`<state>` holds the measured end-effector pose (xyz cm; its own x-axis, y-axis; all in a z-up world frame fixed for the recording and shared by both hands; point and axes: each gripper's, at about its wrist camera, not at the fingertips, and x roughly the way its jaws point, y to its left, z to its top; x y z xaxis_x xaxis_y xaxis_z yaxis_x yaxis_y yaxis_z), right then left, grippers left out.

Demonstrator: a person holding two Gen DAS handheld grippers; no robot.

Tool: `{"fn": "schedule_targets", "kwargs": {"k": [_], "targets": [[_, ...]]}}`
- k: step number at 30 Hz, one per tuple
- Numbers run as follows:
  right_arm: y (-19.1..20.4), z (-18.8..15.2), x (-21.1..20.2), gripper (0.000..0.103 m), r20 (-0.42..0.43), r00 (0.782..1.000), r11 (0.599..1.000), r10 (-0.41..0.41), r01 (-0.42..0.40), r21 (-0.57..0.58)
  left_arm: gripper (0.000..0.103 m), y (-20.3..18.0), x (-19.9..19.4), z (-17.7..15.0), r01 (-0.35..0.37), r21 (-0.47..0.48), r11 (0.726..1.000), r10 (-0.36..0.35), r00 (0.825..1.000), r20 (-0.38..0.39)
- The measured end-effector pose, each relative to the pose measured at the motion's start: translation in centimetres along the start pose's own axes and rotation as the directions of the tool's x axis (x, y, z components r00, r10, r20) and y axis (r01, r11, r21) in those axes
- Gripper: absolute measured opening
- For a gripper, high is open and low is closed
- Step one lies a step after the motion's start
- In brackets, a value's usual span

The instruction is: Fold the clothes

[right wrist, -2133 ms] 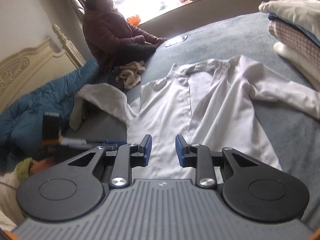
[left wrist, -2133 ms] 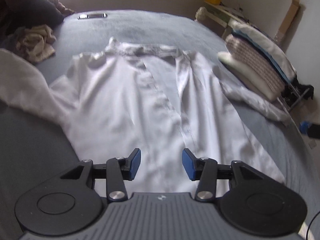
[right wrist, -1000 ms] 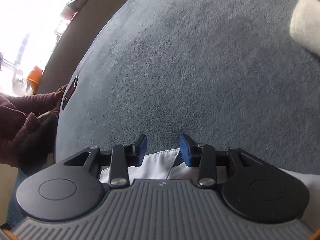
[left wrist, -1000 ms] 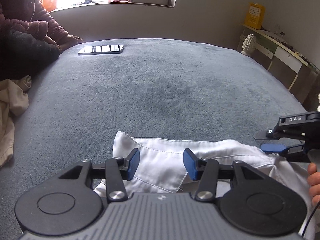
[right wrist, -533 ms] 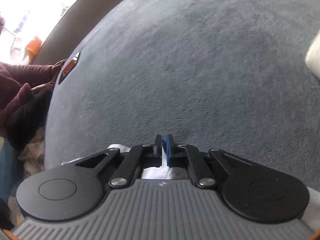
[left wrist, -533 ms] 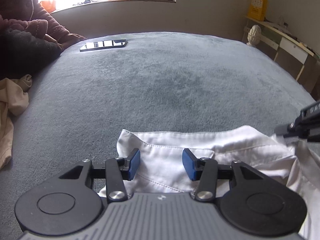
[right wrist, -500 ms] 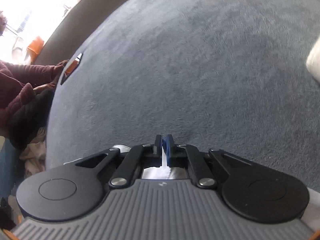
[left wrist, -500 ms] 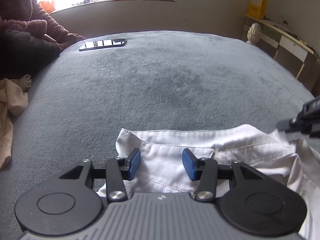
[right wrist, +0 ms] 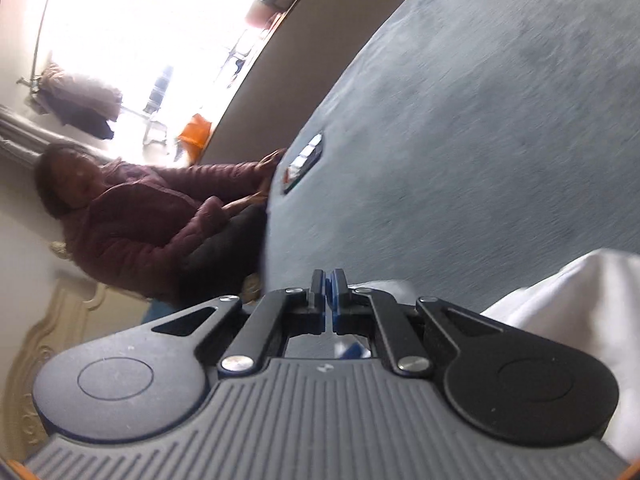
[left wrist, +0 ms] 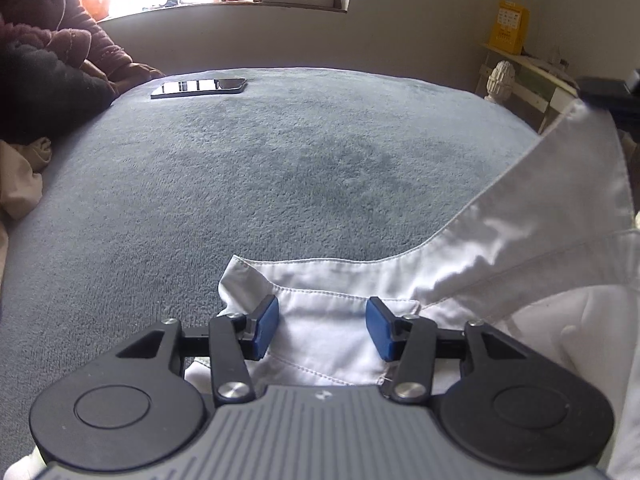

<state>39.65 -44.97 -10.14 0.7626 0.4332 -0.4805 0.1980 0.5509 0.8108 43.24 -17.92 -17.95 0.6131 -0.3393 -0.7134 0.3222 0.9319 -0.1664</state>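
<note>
White shirt (left wrist: pixel 500 240) on the grey bed (left wrist: pixel 280 168), collar end near the camera – one corner lifted high at right. Left tongs (left wrist: pixel 322 328) spread wide over the collar, gripping nothing. Right tongs (right wrist: pixel 329 300) pinched closed – apparently on shirt cloth, phone (left wrist: pixel 199 87) well beyond.

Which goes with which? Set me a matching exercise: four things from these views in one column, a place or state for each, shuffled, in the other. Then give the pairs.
Things
1. left gripper
2. right gripper
3. phone
4. yellow calendar

Places or states
A. standing on the shelf beside the bed
B. shut, holding up a corner of the white shirt
C. open, over the shirt's collar
D. lying flat on the grey blanket, near the seated person

Pairs: 1-C, 2-B, 3-D, 4-A
</note>
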Motion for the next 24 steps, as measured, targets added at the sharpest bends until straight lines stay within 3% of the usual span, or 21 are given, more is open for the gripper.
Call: {"fn": "schedule_targets", "kwargs": {"k": [9,15,20,24], "targets": [[4.2,-3.6,5.2,0.001,-0.100,0.995,1.000,-0.015,0.012,-0.028,0.047,7.0,-5.6,-0.8,0.087,-0.239,0.967,-0.090,0.996,-0.002],[3.0,-6.0,10.2,0.004,-0.183,0.978,0.993,-0.100,0.088,-0.075,0.048,9.7,-11.3,-3.0,0.190,-0.256,0.948,-0.186,0.982,0.041],[1.9,-7.0,12.5,0.013,-0.207,0.962,0.980,-0.180,0.156,-0.126,0.048,9.0,-12.4,-4.5,0.254,-0.233,0.939,-0.253,0.967,0.038],[2.6,-5.4,8.6,0.024,-0.136,0.988,0.991,-0.073,0.056,-0.125,0.048,8.4,-12.1,-5.5,0.271,-0.243,0.931,-0.274,0.961,0.021]]}}
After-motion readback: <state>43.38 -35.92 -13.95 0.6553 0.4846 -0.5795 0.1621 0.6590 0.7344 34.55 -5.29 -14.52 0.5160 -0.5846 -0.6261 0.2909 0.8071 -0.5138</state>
